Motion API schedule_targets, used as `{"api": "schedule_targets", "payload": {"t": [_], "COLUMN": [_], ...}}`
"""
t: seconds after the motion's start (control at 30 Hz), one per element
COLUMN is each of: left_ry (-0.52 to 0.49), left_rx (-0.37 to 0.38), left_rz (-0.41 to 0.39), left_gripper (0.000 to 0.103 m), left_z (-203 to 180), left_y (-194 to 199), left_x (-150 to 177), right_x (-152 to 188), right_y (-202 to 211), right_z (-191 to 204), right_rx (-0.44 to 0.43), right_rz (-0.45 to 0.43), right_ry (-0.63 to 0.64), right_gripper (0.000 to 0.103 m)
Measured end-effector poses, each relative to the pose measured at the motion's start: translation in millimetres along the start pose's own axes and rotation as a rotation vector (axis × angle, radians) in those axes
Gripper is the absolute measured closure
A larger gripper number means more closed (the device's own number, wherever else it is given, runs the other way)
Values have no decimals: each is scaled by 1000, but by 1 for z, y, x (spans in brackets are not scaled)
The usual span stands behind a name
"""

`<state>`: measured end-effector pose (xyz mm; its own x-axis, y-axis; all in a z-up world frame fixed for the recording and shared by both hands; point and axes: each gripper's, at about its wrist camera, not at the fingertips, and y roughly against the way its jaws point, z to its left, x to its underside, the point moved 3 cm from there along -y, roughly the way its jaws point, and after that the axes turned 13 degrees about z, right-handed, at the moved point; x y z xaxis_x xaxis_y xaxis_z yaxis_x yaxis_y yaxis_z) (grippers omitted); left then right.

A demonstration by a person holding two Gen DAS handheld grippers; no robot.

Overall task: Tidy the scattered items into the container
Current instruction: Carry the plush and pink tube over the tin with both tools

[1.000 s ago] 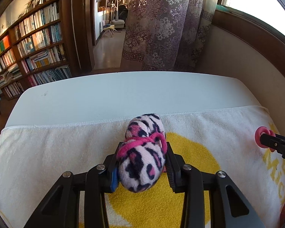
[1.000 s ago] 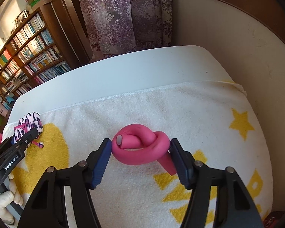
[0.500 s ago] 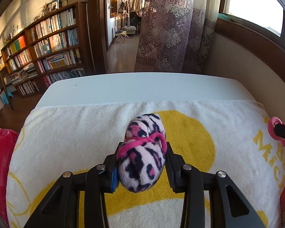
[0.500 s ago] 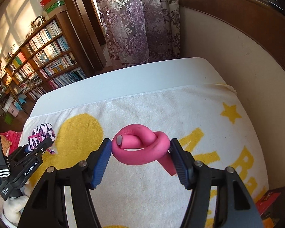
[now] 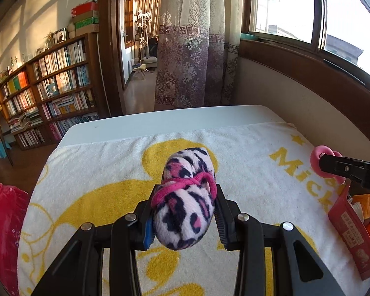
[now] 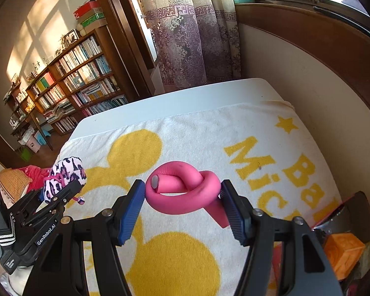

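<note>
My left gripper [image 5: 183,218] is shut on a fluffy pink leopard-print hair tie [image 5: 185,197] and holds it above the white and yellow towel [image 5: 98,172]. It also shows in the right wrist view [image 6: 64,172] at the left. My right gripper [image 6: 182,197] is shut on a knotted pink foam hair roller [image 6: 185,192], held above the towel [image 6: 209,128]. The roller also shows at the right edge of the left wrist view [image 5: 320,160]. The container [image 6: 345,212] sits at the lower right, with a red packet [image 5: 350,227] and an orange block [image 6: 342,251] in it.
The towel covers a white table [image 5: 160,120] against a wall under the window. A red cloth [image 5: 2,212] lies off the table's left side. A bookshelf [image 5: 49,91] and a curtain [image 5: 192,61] stand beyond the far edge.
Both grippers have risen and pulled back from the towel with their items held. More of the towel and the container at the right have come into view.
</note>
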<state>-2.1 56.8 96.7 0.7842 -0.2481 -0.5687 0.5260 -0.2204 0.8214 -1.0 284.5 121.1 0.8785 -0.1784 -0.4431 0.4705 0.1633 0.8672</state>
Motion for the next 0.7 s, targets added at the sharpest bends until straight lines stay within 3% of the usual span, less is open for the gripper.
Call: {"api": "schedule_targets", "payload": {"t": [0.4,0.7], "left_ry": [-111,-177], "left_rx": [84,146], "left_rz": [-53,-52], "left_gripper": [62,62], "left_z": [-71,-121], "left_y": [46,59], "left_x": [61,90], "right_x": [82,134], "right_y": [65,92], "right_z": [-17,-47], "right_rx": [-13,18], "right_rz": [-125,-166], "right_ry": [3,-36], "right_gripper": [36,36]}}
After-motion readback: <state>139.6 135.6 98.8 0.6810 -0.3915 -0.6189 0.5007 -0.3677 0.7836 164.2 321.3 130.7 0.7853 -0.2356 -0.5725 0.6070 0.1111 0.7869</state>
